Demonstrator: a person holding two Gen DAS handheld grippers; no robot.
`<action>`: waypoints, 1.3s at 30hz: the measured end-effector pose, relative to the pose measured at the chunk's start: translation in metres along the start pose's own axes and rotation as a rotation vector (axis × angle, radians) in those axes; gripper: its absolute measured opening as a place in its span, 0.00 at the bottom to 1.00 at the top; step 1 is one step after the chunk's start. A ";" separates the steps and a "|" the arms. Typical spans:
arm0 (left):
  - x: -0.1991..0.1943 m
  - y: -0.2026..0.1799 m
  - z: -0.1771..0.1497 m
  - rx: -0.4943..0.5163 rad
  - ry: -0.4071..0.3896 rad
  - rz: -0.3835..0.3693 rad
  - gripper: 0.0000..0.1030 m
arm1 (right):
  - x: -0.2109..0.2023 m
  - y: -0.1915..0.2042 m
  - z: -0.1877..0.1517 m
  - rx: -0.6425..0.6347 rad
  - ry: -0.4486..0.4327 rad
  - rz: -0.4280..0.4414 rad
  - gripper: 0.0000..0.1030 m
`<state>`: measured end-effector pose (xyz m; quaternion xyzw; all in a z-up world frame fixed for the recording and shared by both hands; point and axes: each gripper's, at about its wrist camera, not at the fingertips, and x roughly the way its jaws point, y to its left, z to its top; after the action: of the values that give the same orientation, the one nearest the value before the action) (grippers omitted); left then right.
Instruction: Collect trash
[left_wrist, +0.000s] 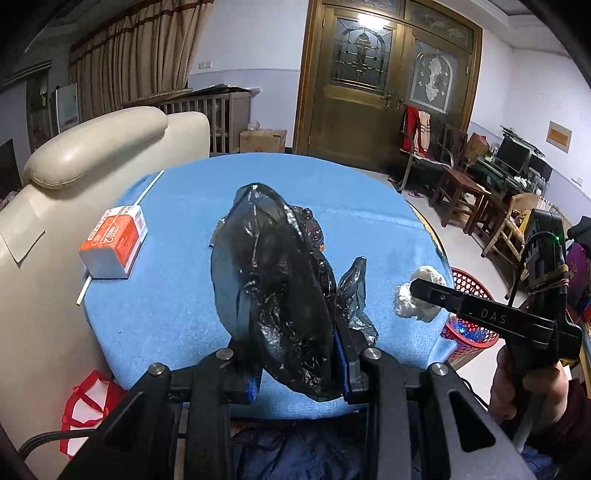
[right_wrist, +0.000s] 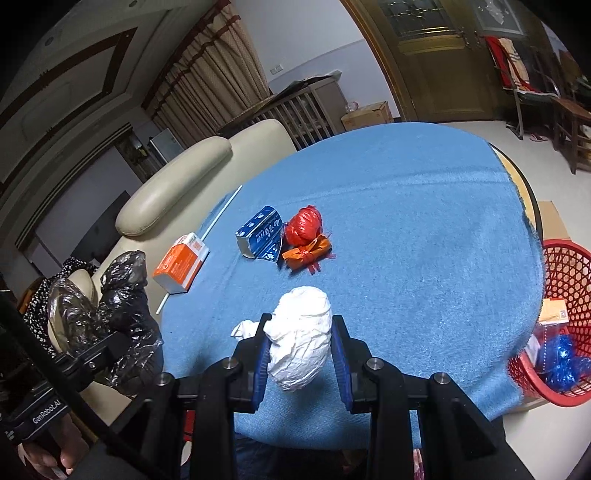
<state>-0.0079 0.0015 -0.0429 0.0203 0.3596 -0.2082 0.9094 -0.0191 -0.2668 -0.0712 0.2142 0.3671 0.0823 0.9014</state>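
Observation:
My left gripper (left_wrist: 295, 354) is shut on a black plastic bag (left_wrist: 280, 273) and holds it above the blue table (left_wrist: 166, 317); the bag also shows at the left of the right wrist view (right_wrist: 122, 314). My right gripper (right_wrist: 300, 341) has its jaws on both sides of a crumpled white paper ball (right_wrist: 301, 343) near the table's front edge; I cannot tell whether they pinch it. The ball also shows in the left wrist view (left_wrist: 417, 299). On the table lie an orange-and-white carton (right_wrist: 181, 267), a blue carton (right_wrist: 260, 236), a red bag ball (right_wrist: 304, 225) and an orange wrapped piece (right_wrist: 306, 253).
A red mesh basket (right_wrist: 565, 273) with trash in it stands on the floor right of the table. A cream sofa (right_wrist: 177, 173) backs the table's left side. A white straw (right_wrist: 221, 208) lies by the orange carton. Chairs and a wooden door stand beyond.

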 end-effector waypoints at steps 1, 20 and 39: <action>0.000 0.000 0.000 0.001 0.001 0.001 0.32 | 0.000 -0.002 0.000 0.006 0.001 0.002 0.31; 0.000 0.001 0.001 -0.008 0.010 0.008 0.33 | -0.001 -0.004 -0.001 0.015 0.005 0.010 0.31; 0.003 -0.001 -0.001 -0.003 0.029 0.004 0.33 | 0.001 -0.007 -0.005 0.034 0.018 0.020 0.31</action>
<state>-0.0072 -0.0001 -0.0456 0.0225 0.3730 -0.2054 0.9045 -0.0215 -0.2712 -0.0784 0.2323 0.3743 0.0868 0.8935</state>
